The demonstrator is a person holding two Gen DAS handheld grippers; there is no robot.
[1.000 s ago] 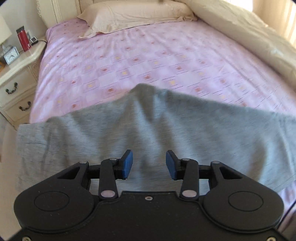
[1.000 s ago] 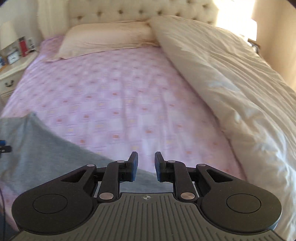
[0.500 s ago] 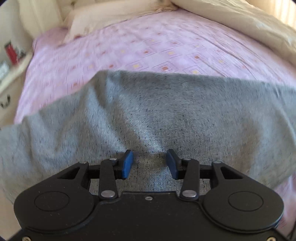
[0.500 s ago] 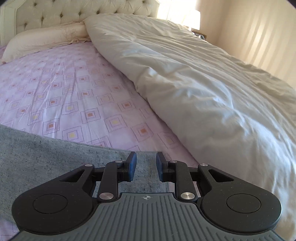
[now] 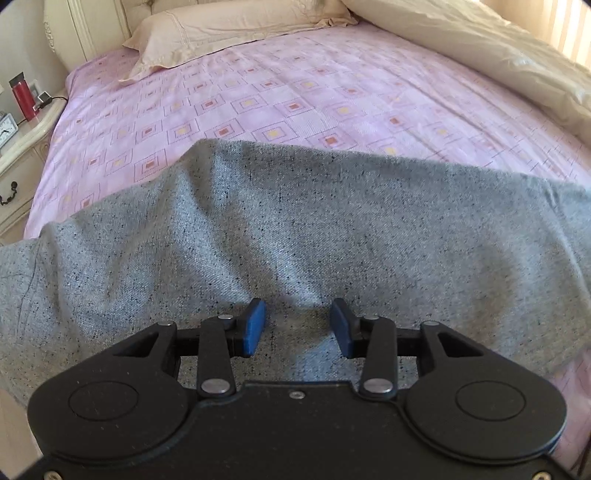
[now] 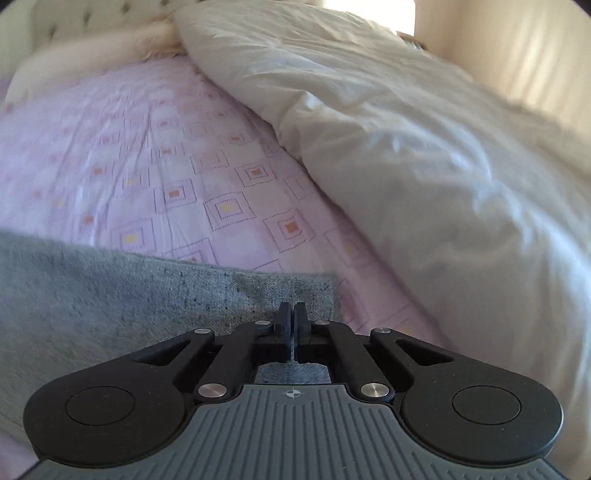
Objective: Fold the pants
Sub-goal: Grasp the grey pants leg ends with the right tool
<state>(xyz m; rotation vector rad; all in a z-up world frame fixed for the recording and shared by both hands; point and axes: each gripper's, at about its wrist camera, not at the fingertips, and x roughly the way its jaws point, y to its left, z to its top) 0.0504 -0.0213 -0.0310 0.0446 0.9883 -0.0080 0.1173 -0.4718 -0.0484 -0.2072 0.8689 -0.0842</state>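
Note:
Grey speckled pants [image 5: 295, 229] lie spread across the near end of the bed. In the left wrist view my left gripper [image 5: 297, 325] sits low on the cloth, its blue pads [image 5: 253, 326] apart and closing, with a rumpled ridge of fabric between them that they do not press. In the right wrist view the same pants [image 6: 110, 291] end in a straight edge near the right corner. My right gripper [image 6: 294, 321] is shut on that end, with a sliver of grey cloth pinched between its fingers.
The pink patterned sheet [image 5: 295, 103] stretches back to a cream pillow [image 5: 229, 33]. A bulky cream duvet [image 6: 424, 147] fills the bed's right side close to the right gripper. A nightstand [image 5: 18, 147] with a red bottle [image 5: 20, 96] stands at the left.
The right gripper dropped down onto the pants' right end and shut on the cloth. The left gripper sank closer to the fabric, which has bunched between its pads.

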